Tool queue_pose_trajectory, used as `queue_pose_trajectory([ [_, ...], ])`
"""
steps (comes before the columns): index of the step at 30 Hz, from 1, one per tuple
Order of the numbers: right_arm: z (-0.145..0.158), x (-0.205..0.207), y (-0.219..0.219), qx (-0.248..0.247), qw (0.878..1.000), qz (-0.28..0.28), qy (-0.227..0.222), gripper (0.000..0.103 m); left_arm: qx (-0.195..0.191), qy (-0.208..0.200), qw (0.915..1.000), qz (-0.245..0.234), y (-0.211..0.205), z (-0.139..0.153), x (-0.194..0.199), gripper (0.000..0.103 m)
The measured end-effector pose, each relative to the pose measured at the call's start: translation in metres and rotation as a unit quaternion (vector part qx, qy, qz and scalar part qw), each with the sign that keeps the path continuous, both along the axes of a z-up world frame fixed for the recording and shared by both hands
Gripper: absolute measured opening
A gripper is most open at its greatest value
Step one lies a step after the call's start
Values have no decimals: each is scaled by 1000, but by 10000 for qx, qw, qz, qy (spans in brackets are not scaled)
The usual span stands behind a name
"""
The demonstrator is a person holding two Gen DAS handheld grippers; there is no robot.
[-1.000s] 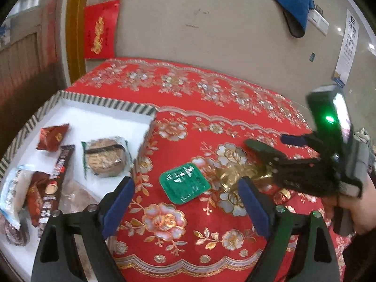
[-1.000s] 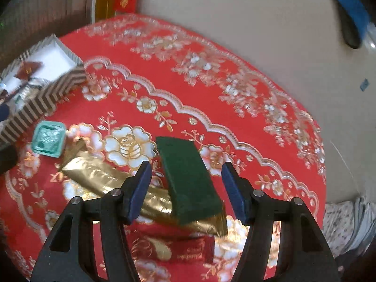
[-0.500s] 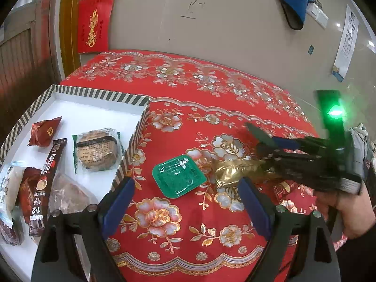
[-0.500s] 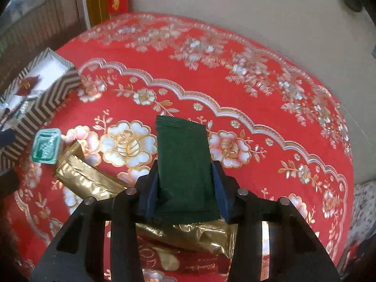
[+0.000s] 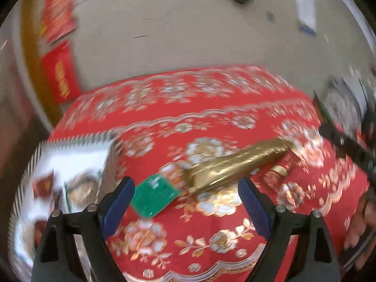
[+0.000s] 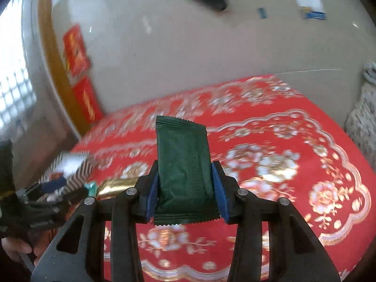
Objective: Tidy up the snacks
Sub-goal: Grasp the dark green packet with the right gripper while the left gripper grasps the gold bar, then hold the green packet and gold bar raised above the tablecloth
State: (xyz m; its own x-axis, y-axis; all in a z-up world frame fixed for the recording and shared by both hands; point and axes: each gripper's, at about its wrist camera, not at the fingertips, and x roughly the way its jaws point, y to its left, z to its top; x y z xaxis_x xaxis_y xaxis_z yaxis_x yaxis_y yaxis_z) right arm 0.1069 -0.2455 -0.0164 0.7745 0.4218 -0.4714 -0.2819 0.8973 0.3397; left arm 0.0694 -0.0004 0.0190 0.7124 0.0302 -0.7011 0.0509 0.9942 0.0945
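Note:
My right gripper (image 6: 185, 188) is shut on a dark green snack packet (image 6: 183, 164) and holds it lifted above the red tablecloth (image 6: 282, 164). My left gripper (image 5: 185, 199) is open and empty, low over the cloth. Just ahead of it lie a green square packet (image 5: 155, 195) and a long gold packet (image 5: 235, 166). A red packet (image 5: 282, 166) lies beside the gold one. The striped white box (image 5: 70, 162) with several snacks is at the left. The right gripper's arm shows at the right edge (image 5: 347, 145).
The striped box (image 6: 72, 166) and the gold packet (image 6: 117, 185) also show at the left of the right wrist view, with the left gripper's body (image 6: 35, 202) near them. A tiled wall with red banners (image 5: 61, 77) stands behind the table. The view is blurred by motion.
My right gripper closed on the dark green packet and lifted it off the gold packet. My left gripper stayed open and its view swung to the right.

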Motion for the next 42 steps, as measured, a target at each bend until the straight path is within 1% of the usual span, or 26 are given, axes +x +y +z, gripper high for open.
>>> queue_pose_trajectory([
  [2, -6, 4, -15, 324, 9994, -61, 78, 41, 494, 141, 9979, -399, -16, 7, 20, 93],
  [4, -11, 8, -23, 514, 9984, -94, 197, 41, 810, 240, 9933, -788, -24, 11, 40, 95],
  [5, -12, 8, -27, 628, 9977, -103, 251, 41, 886, 378, 9892, -1107, -27, 9, 52, 96],
  [6, -13, 9, -29, 719, 9969, -138, 276, 41, 864, 661, 9835, -1446, -29, 4, 64, 96],
  [7, -12, 10, -32, 789, 9964, -182, 265, 41, 883, 904, 9786, -1626, -32, -3, 72, 96],
  [8, -11, 11, -34, 861, 9958, -207, 249, 41, 1011, 1063, 9743, -1708, -34, -10, 81, 96],
  [10, -11, 9, -40, 1091, 9935, -267, 202, 41, 1211, 1231, 9661, -1920, -40, -19, 88, 96],
  [12, -12, 8, -45, 1241, 9916, -280, 240, 41, 1249, 1346, 9589, -2164, -48, -28, 89, 96],
  [15, -14, 8, -46, 1354, 9900, -249, 318, 41, 1407, 1317, 9490, -2494, -65, -38, 83, 96],
  [16, -14, 9, -45, 1352, 9900, -228, 344, 41, 1458, 1303, 9483, -2501, -69, -41, 84, 97],
  [19, -13, 9, -43, 1333, 9904, -157, 316, 41, 1318, 1213, 9555, -2342, -74, -39, 93, 95],
  [21, -11, 9, -42, 1311, 9909, -135, 265, 41, 1157, 1269, 9583, -2282, -75, -40, 96, 82],
  [23, -12, 11, -43, 1312, 9909, -134, 259, 41, 806, 1373, 9577, -2399, -74, -39, 94, 40],
  [24, -13, 11, -43, 1321, 9908, -155, 260, 41, 756, 1410, 9575, -2401, -74, -38, 92, 36],
  [25, -13, 11, -45, 1325, 9907, -178, 256, 41, 834, 1382, 9585, -2349, -75, -39, 90, 26],
  [26, -14, 12, -45, 1330, 9906, -200, 259, 41, 900, 1359, 9595, -2296, -76, -39, 85, 20],
  [28, -15, 12, -47, 1352, 9902, -226, 279, 41, 935, 1295, 9639, -2130, -74, -38, 77, 18],
  [30, -15, 12, -46, 1370, 9900, -200, 284, 41, 776, 1197, 9730, -1812, -64, -30, 69, 17],
  [31, -14, 11, -45, 1365, 9902, -165, 248, 41, 719, 1054, 9809, -1468, -58, -23, 62, 17],
  [33, -12, 9, -42, 1308, 9913, -94, 150, 41, 802, 638, 9923, -694, -47, -6, 42, 17],
  [34, -10, 7, -41, 1296, 9915, -39, 99, 41, 703, 436, 9958, -389, -41, 2, 32, 17],
  [35, -9, 6, -39, 1287, 9917, 8, 68, 41, 461, 264, 9985, -144, -36, 12, 19, 17],
  [36, -8, 4, -37, 1263, 9920, 70, 29, 41, 213, 107, 9997, 41, -32, 20, 7, 17],
  [37, -7, 3, -33, 1239, 9922, 165, -10, 41, 91, -78, 9996, 263, -30, 25, -5, 17],
  [39, -5, -1, -27, 1155, 9928, 307, -76, 41, 17, -554, 9963, 651, -29, 32, -25, 17],
  [42, -5, -6, -12, 876, 9945, 570, -117, 41, -1, -943, 9920, 843, -31, 30, -35, 17],
])
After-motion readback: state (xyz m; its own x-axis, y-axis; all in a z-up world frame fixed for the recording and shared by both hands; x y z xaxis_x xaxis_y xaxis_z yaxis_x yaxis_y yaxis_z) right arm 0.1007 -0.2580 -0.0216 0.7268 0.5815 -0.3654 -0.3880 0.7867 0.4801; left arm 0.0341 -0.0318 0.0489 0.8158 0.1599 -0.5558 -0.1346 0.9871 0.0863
